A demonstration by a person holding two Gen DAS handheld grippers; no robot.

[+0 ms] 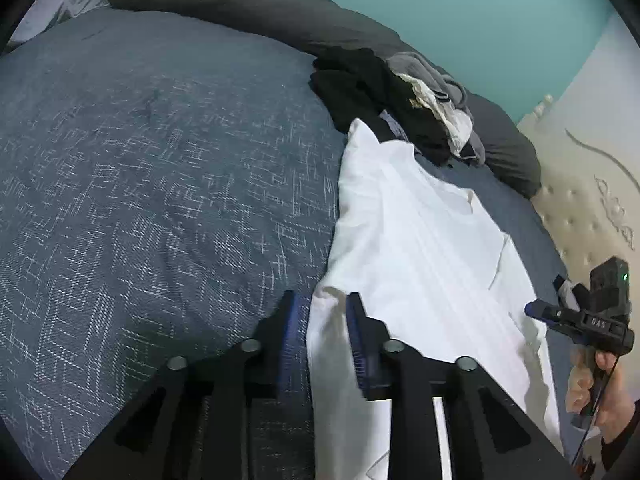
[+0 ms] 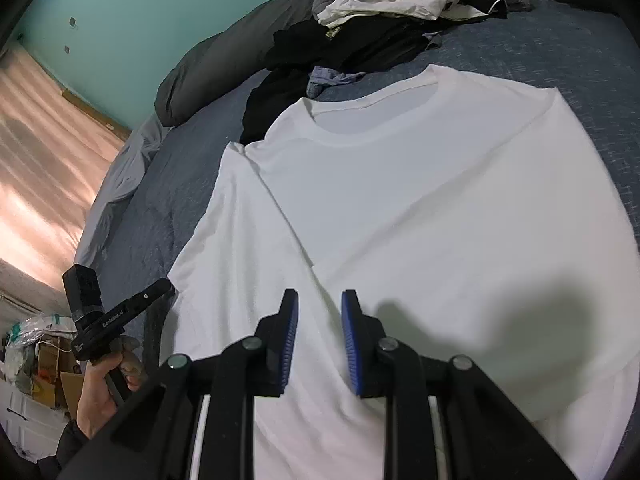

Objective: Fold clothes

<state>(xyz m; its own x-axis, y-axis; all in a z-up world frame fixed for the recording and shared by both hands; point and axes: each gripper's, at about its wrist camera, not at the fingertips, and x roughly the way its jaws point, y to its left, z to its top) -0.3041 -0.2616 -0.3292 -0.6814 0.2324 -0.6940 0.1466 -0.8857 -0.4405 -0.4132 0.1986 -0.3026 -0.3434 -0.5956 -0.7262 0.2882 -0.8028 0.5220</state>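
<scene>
White cotton T-shirt (image 2: 420,208) lies flat on the blue-grey woven bedspread (image 1: 160,184), one sleeve folded in. Left gripper (image 1: 320,300) part open, shirt edge loose between its jaws. Right gripper (image 2: 320,296) part open above the shirt, holding nothing.

White letters reading "DAS" stand on the black body of the right gripper (image 1: 560,312), seen at about four o'clock in the left wrist view. In the right wrist view, at about eight o'clock, the black body of the left gripper (image 2: 160,290) carries a white word that looks like "GenRobot.AI". A small gold mark on the black garment (image 1: 384,96) is too small to read.
</scene>
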